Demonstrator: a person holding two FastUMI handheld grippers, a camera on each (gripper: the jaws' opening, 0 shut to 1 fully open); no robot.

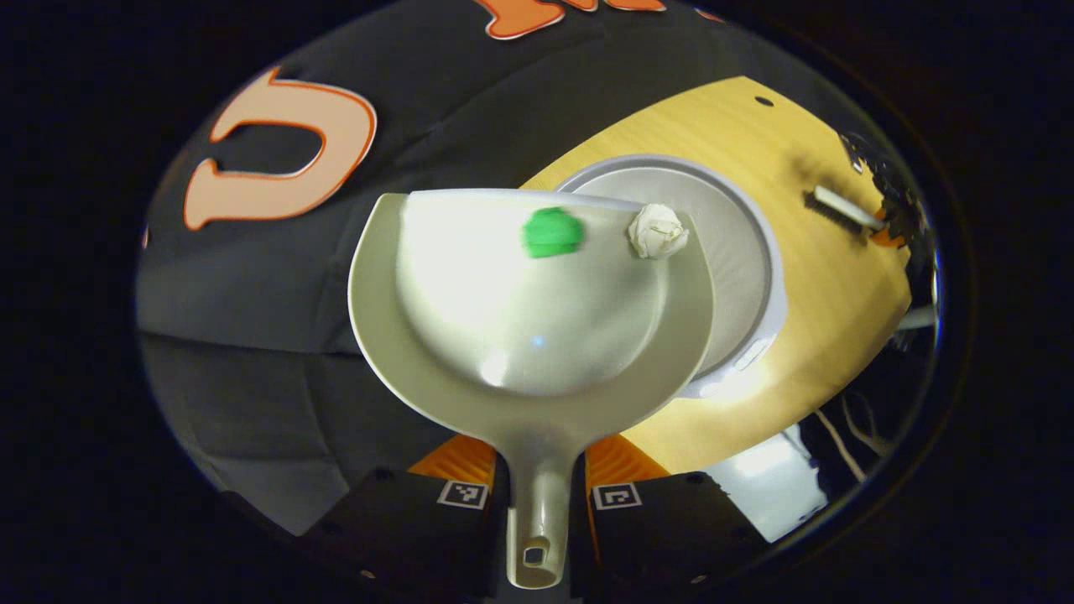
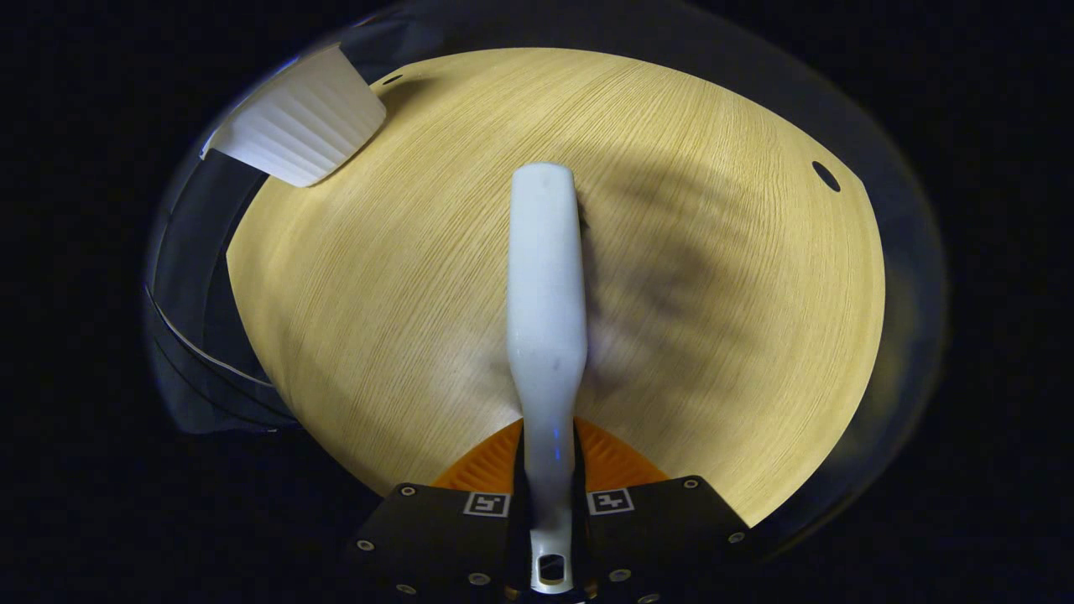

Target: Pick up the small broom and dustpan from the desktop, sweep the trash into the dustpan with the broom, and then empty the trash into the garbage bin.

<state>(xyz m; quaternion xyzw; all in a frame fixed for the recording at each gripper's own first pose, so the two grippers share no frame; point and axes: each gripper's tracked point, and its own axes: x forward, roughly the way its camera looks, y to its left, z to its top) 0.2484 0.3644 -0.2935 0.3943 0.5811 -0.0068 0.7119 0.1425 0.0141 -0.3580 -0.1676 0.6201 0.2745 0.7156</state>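
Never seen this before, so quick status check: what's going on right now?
Left gripper clamps dustpan, green scrap and paper ball at its lip, over garbage bin. Right gripper clamps broom above desktop.

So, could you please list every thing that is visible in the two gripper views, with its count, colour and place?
dustpan: 1, pale grey-white, held by its handle, its front edge over the garbage bin
green trash piece: 1, green, in the dustpan near its front edge
paper ball: 1, white, at the dustpan's front right corner
garbage bin: 1, white, on the desktop under the dustpan
small broom: 1, white back and dark bristles, held above the desktop
desktop: 1, light wood
left gripper: 1, black and orange, shut on the dustpan's handle
right gripper: 1, black and orange, shut on the broom's handle
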